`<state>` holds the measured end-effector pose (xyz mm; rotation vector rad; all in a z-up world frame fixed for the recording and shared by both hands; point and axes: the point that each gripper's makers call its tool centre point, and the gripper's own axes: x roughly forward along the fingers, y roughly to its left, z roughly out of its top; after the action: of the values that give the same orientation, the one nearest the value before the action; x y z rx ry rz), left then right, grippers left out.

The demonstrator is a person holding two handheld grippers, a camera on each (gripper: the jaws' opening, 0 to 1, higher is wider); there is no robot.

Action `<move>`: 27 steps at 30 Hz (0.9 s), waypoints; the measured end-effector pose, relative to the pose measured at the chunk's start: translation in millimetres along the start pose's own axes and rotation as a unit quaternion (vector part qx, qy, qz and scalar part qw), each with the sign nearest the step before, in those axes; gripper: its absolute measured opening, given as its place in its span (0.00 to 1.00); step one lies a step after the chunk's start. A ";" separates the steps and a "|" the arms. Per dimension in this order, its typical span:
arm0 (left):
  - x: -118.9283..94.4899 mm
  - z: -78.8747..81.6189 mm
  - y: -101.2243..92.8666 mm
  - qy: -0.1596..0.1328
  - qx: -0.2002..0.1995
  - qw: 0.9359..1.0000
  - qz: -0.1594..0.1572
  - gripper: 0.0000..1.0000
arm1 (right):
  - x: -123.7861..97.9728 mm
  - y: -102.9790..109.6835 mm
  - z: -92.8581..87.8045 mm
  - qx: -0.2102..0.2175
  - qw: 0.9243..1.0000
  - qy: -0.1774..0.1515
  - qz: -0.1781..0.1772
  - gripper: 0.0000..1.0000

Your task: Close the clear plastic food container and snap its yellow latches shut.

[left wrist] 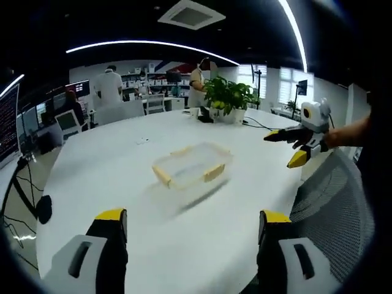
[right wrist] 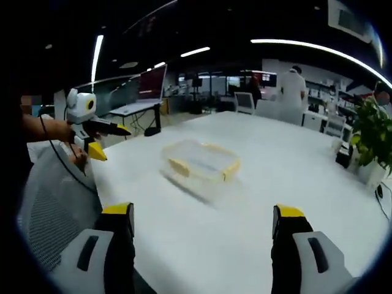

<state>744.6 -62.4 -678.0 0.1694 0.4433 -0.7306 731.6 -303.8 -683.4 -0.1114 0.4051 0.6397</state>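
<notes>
My left hand-held gripper (left wrist: 191, 229) sits nearest the lens, its yellow-tipped jaws standing wide apart with nothing between them. My right hand-held gripper (right wrist: 203, 222) is likewise spread and empty; in the left gripper view it hangs well off to the side, over the grey mesh chair back (left wrist: 334, 196).

The clear rectangular plastic food container (left wrist: 192, 165) rests mid-table on the round white table (left wrist: 122, 177), well apart from both grippers. Its yellow latches (left wrist: 214, 173) show along the sides. Whether the lid is fully seated I cannot tell; the picture is blurred.

Judgement: approach phase, no latch yet pressed. To do it well, I would bring both grippers in from opposite sides, steady the box with one, press the lid flat first, then push each latch down squarely.

Potted green plant (left wrist: 229, 98) beyond; people at the far desks.
</notes>
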 end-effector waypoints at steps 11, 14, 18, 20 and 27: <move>-8.7 -0.3 -10.6 -0.017 -0.012 1.000 0.008 0.99 | -7.2 1.7 4.8 -0.002 1.000 -0.023 -0.010 0.99; -8.3 -1.2 -9.1 -0.015 -0.011 1.000 0.012 0.99 | -8.1 3.0 3.2 -0.006 1.000 -0.020 -0.010 0.99; -8.2 -0.4 -6.4 -0.019 -0.016 1.000 0.019 0.99 | -7.6 4.3 1.9 -0.011 1.000 -0.015 -0.009 0.99; -8.2 -0.7 -5.8 -0.019 -0.019 0.999 0.020 0.99 | -7.2 5.6 1.9 -0.016 1.000 -0.015 -0.008 0.99; -7.8 -0.2 -6.5 -0.020 -0.018 0.999 0.022 0.99 | -6.9 7.1 -1.2 -0.016 1.000 -0.010 -0.003 0.99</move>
<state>735.0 -62.4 -674.7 0.1312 0.4132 -0.6814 722.0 -302.2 -681.7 -0.1365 0.3757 0.6419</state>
